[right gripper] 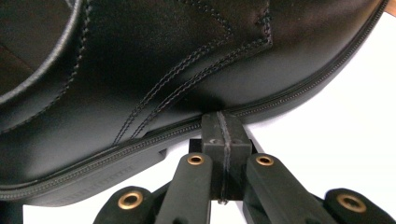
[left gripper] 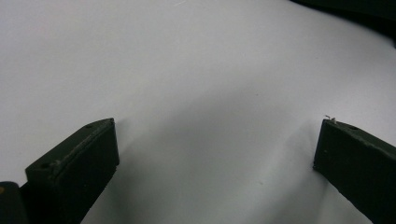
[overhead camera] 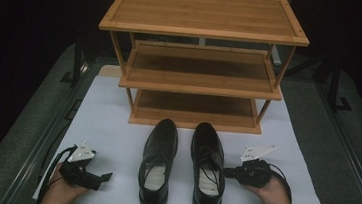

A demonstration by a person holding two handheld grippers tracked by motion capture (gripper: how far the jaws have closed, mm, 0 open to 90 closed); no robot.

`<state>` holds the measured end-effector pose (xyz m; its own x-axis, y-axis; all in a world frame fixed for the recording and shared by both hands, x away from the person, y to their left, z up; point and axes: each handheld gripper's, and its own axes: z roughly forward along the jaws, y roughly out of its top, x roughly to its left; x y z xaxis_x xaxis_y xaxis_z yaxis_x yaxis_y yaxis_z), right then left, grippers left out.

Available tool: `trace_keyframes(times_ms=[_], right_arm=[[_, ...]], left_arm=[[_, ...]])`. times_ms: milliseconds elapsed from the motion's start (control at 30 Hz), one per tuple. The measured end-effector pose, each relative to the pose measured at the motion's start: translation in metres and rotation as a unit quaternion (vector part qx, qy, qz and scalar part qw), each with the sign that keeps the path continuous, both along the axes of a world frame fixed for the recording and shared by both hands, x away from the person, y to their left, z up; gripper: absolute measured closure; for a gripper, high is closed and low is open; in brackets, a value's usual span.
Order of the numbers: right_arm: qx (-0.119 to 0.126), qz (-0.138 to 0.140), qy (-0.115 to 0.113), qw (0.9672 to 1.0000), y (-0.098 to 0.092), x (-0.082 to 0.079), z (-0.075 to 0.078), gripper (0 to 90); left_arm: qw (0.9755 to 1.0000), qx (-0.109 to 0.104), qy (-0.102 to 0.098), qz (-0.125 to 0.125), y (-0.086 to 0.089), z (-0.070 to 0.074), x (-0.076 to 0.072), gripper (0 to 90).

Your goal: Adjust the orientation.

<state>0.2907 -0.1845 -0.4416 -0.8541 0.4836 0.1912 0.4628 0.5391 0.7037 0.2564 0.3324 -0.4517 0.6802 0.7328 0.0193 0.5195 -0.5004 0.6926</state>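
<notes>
Glossy stitched leather shoe (right gripper: 140, 70) meets the closed right hand-held gripper (right gripper: 223, 122); left one (left gripper: 215, 144) gapes.

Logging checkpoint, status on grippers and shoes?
Left hand-held gripper open, over bare white mat. Right hand-held gripper shut, tips at right dress shoe sole edge. Nothing in the way.

Recording studio: black backdrop, white-covered table (overhead camera: 110, 140), stand legs (staged setup).
</notes>
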Motion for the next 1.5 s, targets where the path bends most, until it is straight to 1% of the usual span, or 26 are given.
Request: trace_keyframes(times_ms=[100, 267, 433, 733, 933, 1200, 1367, 1433, 1500], right_arm=[[-0.003, 0.005, -0.003, 1.0, 0.006, 0.003, 0.001, 89.6], [-0.002, 0.009, -0.002, 1.0, 0.013, 0.005, 0.0, 89.6], [-0.006, 0.014, -0.002, 0.9999, 0.018, 0.006, 0.001, 89.6], [-0.011, 0.03, -0.006, 0.9995, 0.033, 0.009, 0.002, 89.6], [-0.013, 0.035, -0.007, 0.9993, 0.039, 0.009, 0.002, 89.6], [-0.009, 0.045, -0.007, 0.9989, 0.044, 0.005, 0.002, 89.6], [-0.009, 0.058, -0.008, 0.9983, 0.052, 0.0, 0.002, 89.5], [-0.009, 0.057, -0.007, 0.9983, 0.052, 0.0, 0.002, 89.4], [-0.002, 0.057, -0.002, 0.9984, 0.05, 0.001, 0.0, 88.1]], left_arm=[[1.0, 0.0, 0.0, 0.0, 0.0, 0.0, 0.0, 0.0], [1.0, 0.0, 0.0, 0.0, 0.0, 0.0, 0.0, 0.0], [1.0, -0.001, -0.001, 0.001, 0.0, 0.0, 0.0, 0.0], [1.0, -0.001, -0.002, 0.001, 0.0, 0.0, 0.0, 0.0], [1.0, -0.001, -0.001, 0.001, 0.0, 0.0, 0.0, 0.0], [1.0, 0.0, 0.0, 0.0, 0.0, 0.0, 0.0, 0.0], [1.0, 0.001, 0.0, 0.0, 0.0, 0.0, 0.0, 0.0], [1.0, 0.001, 0.0, 0.0, 0.0, 0.0, 0.0, 0.0], [1.0, 0.0, 0.0, 0.0, 0.0, 0.0, 0.0, 0.0]])
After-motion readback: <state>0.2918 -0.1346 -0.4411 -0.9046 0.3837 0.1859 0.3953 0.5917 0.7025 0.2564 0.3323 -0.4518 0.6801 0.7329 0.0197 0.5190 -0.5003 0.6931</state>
